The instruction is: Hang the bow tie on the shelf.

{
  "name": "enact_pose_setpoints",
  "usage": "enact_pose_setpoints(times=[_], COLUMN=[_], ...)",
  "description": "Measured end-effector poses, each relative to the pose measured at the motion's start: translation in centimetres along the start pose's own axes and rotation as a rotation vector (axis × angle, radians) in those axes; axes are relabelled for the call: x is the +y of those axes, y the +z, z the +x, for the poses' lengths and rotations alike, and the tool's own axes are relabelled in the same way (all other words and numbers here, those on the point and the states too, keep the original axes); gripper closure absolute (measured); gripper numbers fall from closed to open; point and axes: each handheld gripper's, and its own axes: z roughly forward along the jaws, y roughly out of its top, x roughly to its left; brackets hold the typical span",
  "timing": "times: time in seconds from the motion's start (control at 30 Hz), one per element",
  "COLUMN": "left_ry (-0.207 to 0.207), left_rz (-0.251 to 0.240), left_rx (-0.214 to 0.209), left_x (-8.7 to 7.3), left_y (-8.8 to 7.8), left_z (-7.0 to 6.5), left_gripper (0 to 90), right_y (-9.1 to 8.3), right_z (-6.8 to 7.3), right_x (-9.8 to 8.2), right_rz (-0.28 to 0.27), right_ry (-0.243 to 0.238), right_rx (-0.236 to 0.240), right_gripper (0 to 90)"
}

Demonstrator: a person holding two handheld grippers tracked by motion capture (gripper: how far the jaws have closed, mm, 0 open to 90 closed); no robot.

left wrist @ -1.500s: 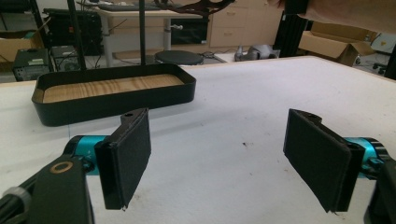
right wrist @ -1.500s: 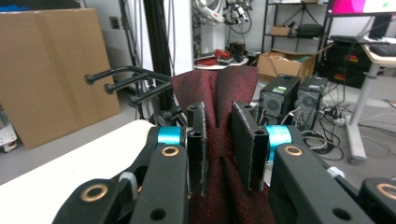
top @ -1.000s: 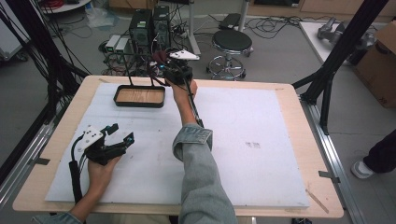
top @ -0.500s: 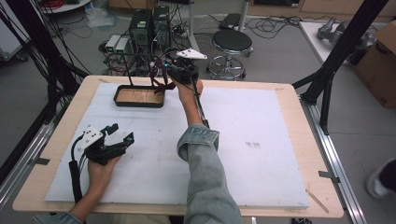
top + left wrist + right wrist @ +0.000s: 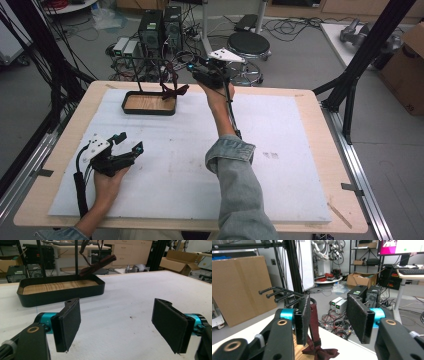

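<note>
at the far left of the table, a dark red bow tie (image 5: 173, 90) hangs from a black rack (image 5: 145, 67) over a black tray (image 5: 149, 104) with a wood-grain floor, its lower end dangling just above the tray's right end. the right gripper (image 5: 200, 75) sits just beside it, jaws apart with nothing between them; in the right gripper view the bow tie (image 5: 315, 340) shows through the gap. risk, as a guess: the strap looks loosely draped, so a nudge from a jaw could tip it off into the tray or set it swinging. the left gripper (image 5: 127, 145) rests wide open and empty near the table's front left, well apart. how the strap loops over the rack is hard to make out; the rack's top is cut off in the left gripper view.
</note>
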Motion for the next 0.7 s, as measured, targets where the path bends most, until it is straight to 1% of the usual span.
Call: enact_pose_setpoints(times=[0.07, 0.17, 0.23, 0.27, 0.3, 0.4, 0.47, 0.53, 0.6, 0.63, 0.67, 0.7], left_ry=[-0.004, 0.001, 0.002, 0.002, 0.005, 0.002, 0.005, 0.008, 0.008, 0.008, 0.008, 0.007], left_rz=[-0.003, 0.003, 0.003, 0.004, 0.004, 0.004, 0.004, 0.006, 0.006, 0.006, 0.007, 0.006], left_rx=[0.001, 0.0, 0.001, 0.001, 0.0, 0.001, 0.0, 0.001, 0.0, 0.0, 0.001, 0.002], left_x=[0.0, 0.0, 0.0, 0.0, 0.0, 0.0, 0.0, 0.0, 0.0, 0.0, 0.0, 0.0], left_y=[0.0, 0.0, 0.0, 0.0, 0.0, 0.0, 0.0, 0.0, 0.0, 0.0, 0.0, 0.0], left_z=[-0.1, 0.0, -0.1, -0.1, -0.1, -0.1, -0.1, -0.1, -0.1, -0.1, -0.1, -0.1], left_gripper=[23.5, 23.4, 23.4, 23.4, 23.4, 23.4, 23.4, 23.3, 23.3, 23.3, 23.3, 23.3], right_y=[-0.7, -1.6, -2.4, -3.1, -3.1, -4.4, -5.3, -6.1, -7.6, -7.6, -8.0, -9.0], right_z=[-0.4, -0.8, -1.2, -1.5, -1.5, -2.1, -2.4, -2.6, -3.2, -3.2, -3.4, -3.7], right_x=[0.3, 0.6, 0.9, 1.1, 1.1, 1.5, 1.5, 1.5, 1.3, 1.3, 1.3, 1.1], right_rz=[-0.003, 0.002, 0.01, 0.015, 0.015, 0.026, 0.028, 0.03, 0.038, 0.038, 0.051, 0.052], right_ry=[-0.003, -0.015, -0.024, -0.028, -0.028, -0.029, -0.05, -0.062, -0.062, -0.062, -0.062, -0.067], right_rx=[-0.001, -0.01, -0.023, -0.035, -0.035, -0.048, -0.066, -0.077, -0.088, -0.088, -0.089, -0.101], right_gripper=[50.1, 48.1, 45.9, 43.4, 43.4, 39.5, 38.1, 35.0, 30.3, 30.3, 29.2, 29.0])
